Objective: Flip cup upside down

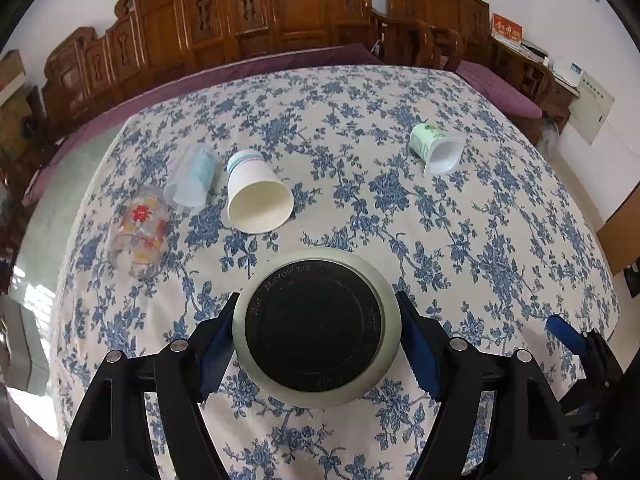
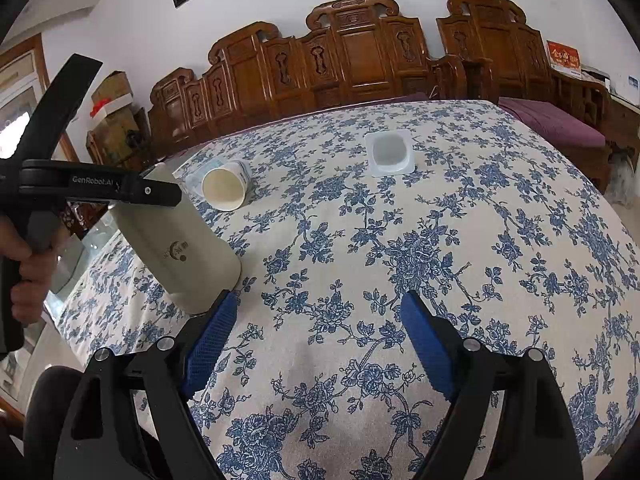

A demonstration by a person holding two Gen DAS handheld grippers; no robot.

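My left gripper (image 1: 316, 320) is shut on a beige cup (image 1: 316, 328) whose black base faces the camera. In the right wrist view the same beige cup (image 2: 184, 248) is tilted, its rim end low near the floral tablecloth (image 2: 400, 260), held by the left gripper (image 2: 160, 196). My right gripper (image 2: 316, 332) is open and empty just right of the cup; one of its blue fingertips (image 1: 568, 334) shows at the lower right of the left wrist view.
Several cups lie on their sides: a white paper cup (image 1: 256, 196) (image 2: 226, 188), a clear plastic cup (image 1: 192, 178), a printed glass (image 1: 138, 232), and a green-white yogurt cup (image 1: 438, 148) (image 2: 390, 154). Carved wooden chairs (image 2: 352, 56) stand behind the table.
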